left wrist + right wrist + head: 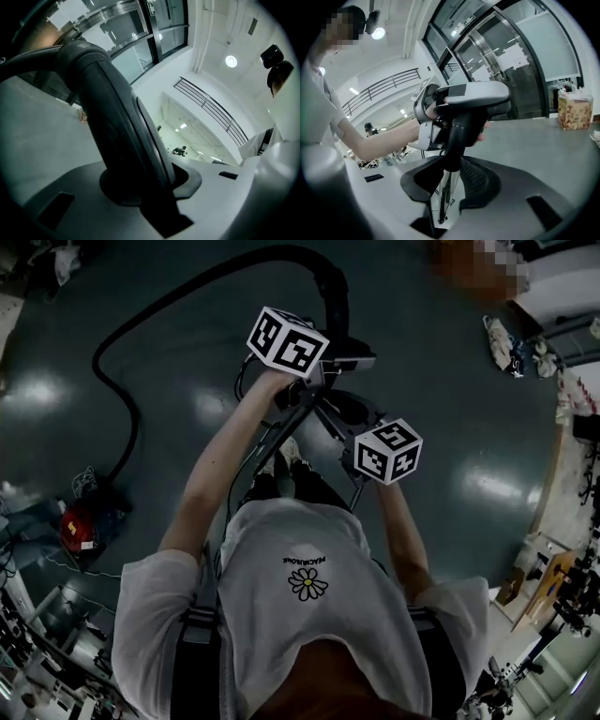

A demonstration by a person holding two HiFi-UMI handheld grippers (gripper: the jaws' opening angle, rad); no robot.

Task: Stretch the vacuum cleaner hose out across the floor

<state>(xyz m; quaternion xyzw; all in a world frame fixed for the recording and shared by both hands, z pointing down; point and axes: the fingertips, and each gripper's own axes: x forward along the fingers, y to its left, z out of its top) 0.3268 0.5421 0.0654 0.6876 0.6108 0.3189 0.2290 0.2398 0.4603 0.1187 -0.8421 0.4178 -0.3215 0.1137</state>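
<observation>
Clamping the jaws of my left gripper [140, 197] on the hose handle [112, 117] and those of my right gripper [450, 187] on the chrome wand [443, 199], I reckon the hose [127, 418], looping across the floor [450, 409] from the vacuum cleaner [86, 523], needs pulling straight.

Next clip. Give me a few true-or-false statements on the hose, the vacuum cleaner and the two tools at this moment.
1. The left tool is clamped on the hose's thick black handle. True.
2. The hose lies straight across the floor. False: it curves in a wide loop from the vacuum cleaner up and round to the tools.
3. The right tool has the wand between its jaws. True.
4. The vacuum cleaner stands at the right side of the head view. False: it sits at the lower left.
</observation>
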